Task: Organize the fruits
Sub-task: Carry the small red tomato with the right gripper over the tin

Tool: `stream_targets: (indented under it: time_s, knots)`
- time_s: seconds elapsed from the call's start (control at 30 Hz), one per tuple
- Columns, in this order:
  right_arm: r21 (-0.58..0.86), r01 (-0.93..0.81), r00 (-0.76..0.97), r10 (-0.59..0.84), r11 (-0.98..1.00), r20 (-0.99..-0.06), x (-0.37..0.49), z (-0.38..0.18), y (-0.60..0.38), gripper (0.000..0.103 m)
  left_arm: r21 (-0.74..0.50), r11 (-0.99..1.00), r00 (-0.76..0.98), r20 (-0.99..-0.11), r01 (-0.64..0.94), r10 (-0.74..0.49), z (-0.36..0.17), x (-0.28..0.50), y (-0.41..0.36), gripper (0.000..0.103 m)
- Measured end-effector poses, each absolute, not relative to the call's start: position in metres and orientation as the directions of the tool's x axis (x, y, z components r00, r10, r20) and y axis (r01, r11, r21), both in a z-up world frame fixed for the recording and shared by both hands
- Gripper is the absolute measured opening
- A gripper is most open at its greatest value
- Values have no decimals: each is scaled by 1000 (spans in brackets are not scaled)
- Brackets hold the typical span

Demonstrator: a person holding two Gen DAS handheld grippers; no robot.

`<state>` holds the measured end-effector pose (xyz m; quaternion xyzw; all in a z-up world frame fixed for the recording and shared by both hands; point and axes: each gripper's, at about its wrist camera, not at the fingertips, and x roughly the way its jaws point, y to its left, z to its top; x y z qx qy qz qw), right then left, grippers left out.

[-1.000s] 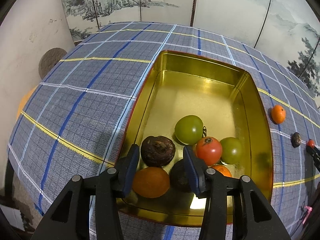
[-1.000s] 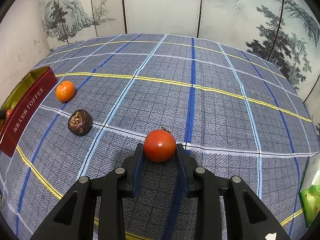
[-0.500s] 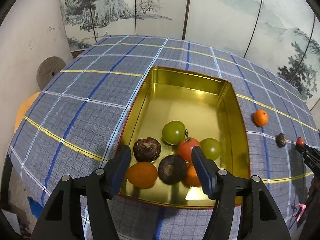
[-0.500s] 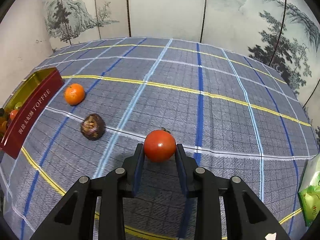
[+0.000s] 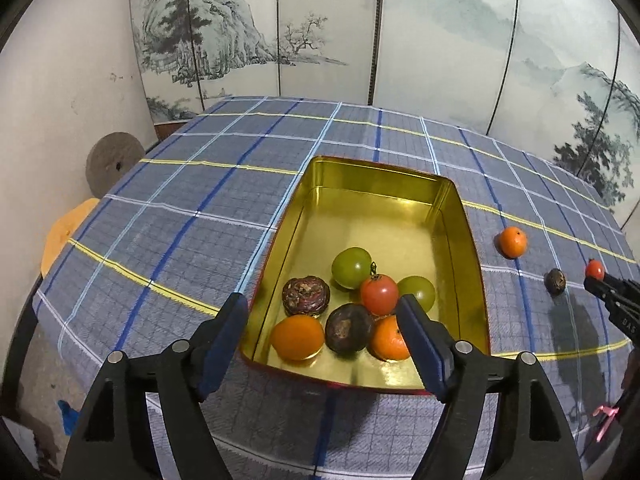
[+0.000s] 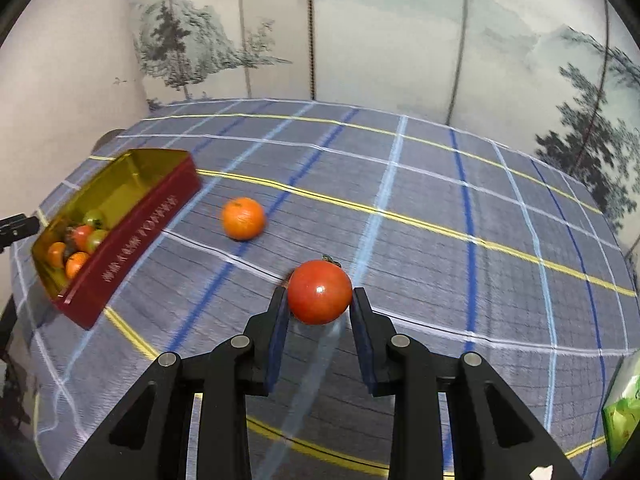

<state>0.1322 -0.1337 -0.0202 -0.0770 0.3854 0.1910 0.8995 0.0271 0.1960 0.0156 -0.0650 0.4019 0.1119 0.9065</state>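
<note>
The left gripper (image 5: 322, 320) hangs above the near end of the gold tin (image 5: 470, 236), its jaws opening with nothing pinched between them. Below it the tin holds seven fruits bunched at that near end: two green tomatoes (image 5: 352, 267), a red tomato (image 5: 379, 294), two oranges (image 5: 298, 337) and two dark, wrinkled fruits (image 5: 306, 295), passion fruit by the look of them.

The right gripper (image 6: 319, 306) is clamped on a red tomato (image 6: 320, 292), both pads pressing its sides. That view is streaked, so I cannot say for certain whether the tomato is clear of the checked tablecloth (image 6: 440, 208).

A loose orange (image 6: 243, 218) lies on the cloth beside the tin's red wall (image 6: 132, 240). From the left camera a dark wrinkled fruit (image 5: 556, 281) sits on the cloth too, between that orange and the held tomato.
</note>
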Motion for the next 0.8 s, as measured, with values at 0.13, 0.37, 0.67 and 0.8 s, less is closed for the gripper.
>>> stream_targets:
  time_s: [0.13,0.37,0.67,0.8]
  knots:
    - [15,-454,620,328,891,-712,125,-12,-111,29,-22,964,652,-740,-266,163,16,23,199,78]
    - [38,-544,585,412,838,-699,112,-1,-67,29,-30,945,662,-721,-327,206,21,12,215,83]
    - [62,-667,509,515,743,-689,96,5,1,29,-29,930,644,-729,-365,230,17,-1,232,84]
    - [57,-703,480,531,709,-698,90,2,24,29,-35,924,636,-735,-381,235,14,-7,238,84]
